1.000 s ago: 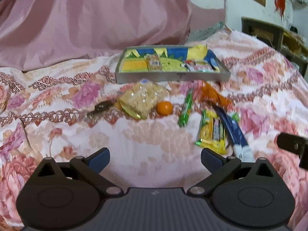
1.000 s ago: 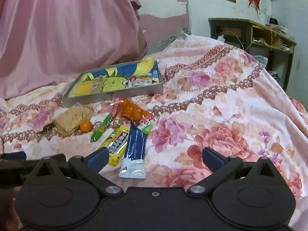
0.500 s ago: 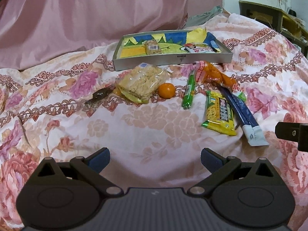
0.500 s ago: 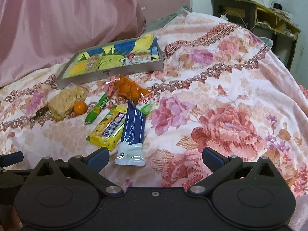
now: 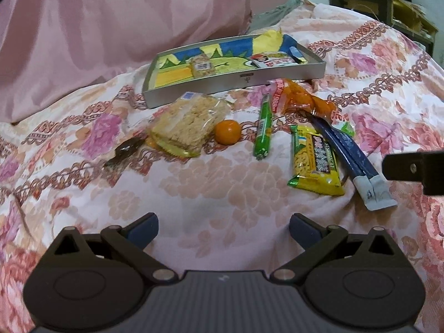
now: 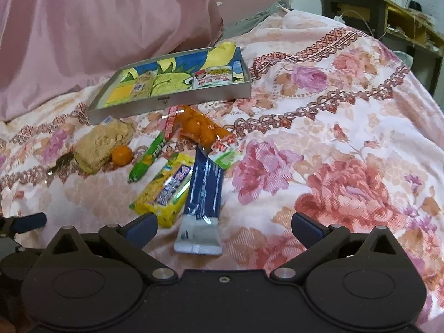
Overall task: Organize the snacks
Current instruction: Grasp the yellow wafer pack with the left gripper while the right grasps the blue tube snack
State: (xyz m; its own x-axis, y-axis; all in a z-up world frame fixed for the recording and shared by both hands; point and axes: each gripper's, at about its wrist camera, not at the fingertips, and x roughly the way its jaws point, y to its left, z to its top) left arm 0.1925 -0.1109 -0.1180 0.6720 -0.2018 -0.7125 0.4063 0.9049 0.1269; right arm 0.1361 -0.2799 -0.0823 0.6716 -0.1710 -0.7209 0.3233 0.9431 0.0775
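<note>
My 2 grippers, left (image 5: 223, 229) and right (image 6: 224, 229), are spread apart (nothing held) above the bedspread (image 6: 347, 138); snacks lie before the tray (image 5: 277, 76).

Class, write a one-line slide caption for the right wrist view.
Open right gripper hovers over a blue packet and yellow packet on the floral bedspread, near the tray.

dim, pinkish indoor light | soft shadows | fisheye-bent edges (dark corners) | mild blur
</note>
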